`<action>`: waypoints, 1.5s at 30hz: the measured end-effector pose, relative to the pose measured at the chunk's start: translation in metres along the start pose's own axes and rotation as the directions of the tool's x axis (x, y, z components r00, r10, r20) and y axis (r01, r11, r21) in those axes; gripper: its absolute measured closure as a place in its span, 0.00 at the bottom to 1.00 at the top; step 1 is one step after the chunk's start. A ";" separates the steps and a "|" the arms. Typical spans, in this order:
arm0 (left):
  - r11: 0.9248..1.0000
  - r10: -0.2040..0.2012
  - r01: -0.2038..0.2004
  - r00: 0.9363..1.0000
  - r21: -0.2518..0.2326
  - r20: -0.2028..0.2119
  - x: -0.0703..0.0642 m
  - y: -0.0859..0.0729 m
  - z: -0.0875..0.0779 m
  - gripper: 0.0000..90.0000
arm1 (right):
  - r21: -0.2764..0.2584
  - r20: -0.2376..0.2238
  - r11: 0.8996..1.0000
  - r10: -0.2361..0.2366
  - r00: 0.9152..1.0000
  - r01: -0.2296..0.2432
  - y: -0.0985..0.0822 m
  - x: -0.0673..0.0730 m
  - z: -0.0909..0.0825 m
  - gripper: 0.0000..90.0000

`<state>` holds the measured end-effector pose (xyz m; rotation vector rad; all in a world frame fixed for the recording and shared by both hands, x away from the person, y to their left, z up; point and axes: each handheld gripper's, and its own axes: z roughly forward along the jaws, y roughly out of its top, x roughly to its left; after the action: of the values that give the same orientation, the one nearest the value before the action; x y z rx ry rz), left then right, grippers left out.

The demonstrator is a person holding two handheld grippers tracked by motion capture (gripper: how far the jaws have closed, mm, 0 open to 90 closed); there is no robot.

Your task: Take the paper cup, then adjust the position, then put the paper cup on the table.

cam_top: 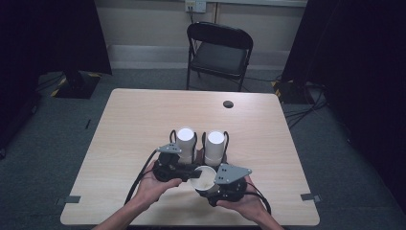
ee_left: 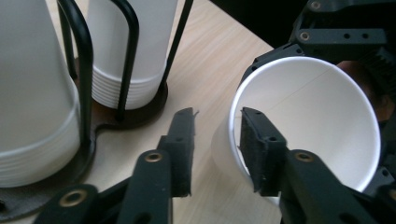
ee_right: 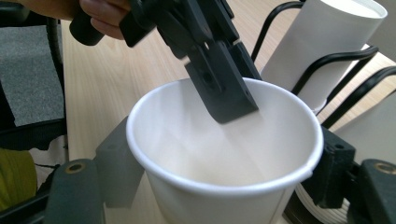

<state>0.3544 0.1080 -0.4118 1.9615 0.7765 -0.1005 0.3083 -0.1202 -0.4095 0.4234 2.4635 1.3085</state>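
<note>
My right gripper (cam_top: pixel 207 186) is shut on a single white paper cup (cam_top: pixel 203 177), held mouth-up near the table's front edge. In the right gripper view its jaws press the cup (ee_right: pixel 210 140) from both sides. My left gripper (ee_left: pixel 215 116) is open and straddles the rim of the cup (ee_left: pixel 317 116), one jaw inside and one outside, with a gap left at the outer jaw. Just behind them, two stacks of upturned white cups (cam_top: pixel 185 141) (cam_top: pixel 215 146) stand in a black wire holder (ee_left: pixel 84 70).
The wooden table (cam_top: pixel 139 120) has a round cable hole (cam_top: pixel 228 104) at the back right. A black folding chair (cam_top: pixel 218 50) stands beyond the far edge. Dark curtains hang on both sides of the room.
</note>
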 end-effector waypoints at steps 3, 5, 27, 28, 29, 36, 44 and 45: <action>1.000 0.006 -0.006 1.000 -0.025 -0.018 0.002 -0.001 -0.003 0.62 | 0.001 0.007 1.000 0.011 1.000 -0.011 -0.001 -0.002 -0.001 0.29; 0.999 0.009 -0.010 1.000 -0.037 -0.026 0.004 -0.002 -0.005 0.58 | 0.004 0.010 1.000 0.019 1.000 -0.019 -0.001 -0.004 -0.001 0.29; 0.996 0.046 -0.054 0.993 -0.075 -0.104 0.003 -0.009 -0.017 0.31 | 0.014 0.059 0.992 0.120 0.991 -0.121 -0.015 -0.017 -0.013 0.29; 0.996 0.052 -0.060 0.993 -0.071 -0.107 0.004 -0.010 -0.018 0.31 | 0.013 0.063 0.992 0.128 0.990 -0.129 -0.016 -0.018 -0.014 0.29; 0.995 0.052 -0.061 0.992 -0.078 -0.111 0.004 -0.011 -0.018 0.31 | 0.010 0.067 0.991 0.130 0.989 -0.131 -0.016 -0.019 -0.015 0.29; 0.992 0.072 -0.086 0.986 -0.089 -0.153 0.012 -0.019 -0.027 0.28 | 0.003 0.089 0.986 0.163 0.983 -0.164 -0.017 -0.026 -0.018 0.30; 0.991 0.074 -0.096 0.975 -0.094 -0.211 0.021 -0.028 -0.036 0.26 | 0.005 0.121 0.984 0.175 0.977 -0.177 -0.021 -0.029 -0.023 0.30; 0.991 0.075 -0.097 0.974 -0.093 -0.215 0.022 -0.029 -0.036 0.26 | 0.003 0.123 0.984 0.178 0.976 -0.179 -0.021 -0.030 -0.024 0.30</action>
<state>0.3463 0.1572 -0.4238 1.9242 0.8158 0.1998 0.3232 -0.1614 -0.4101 0.7212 2.3794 1.2918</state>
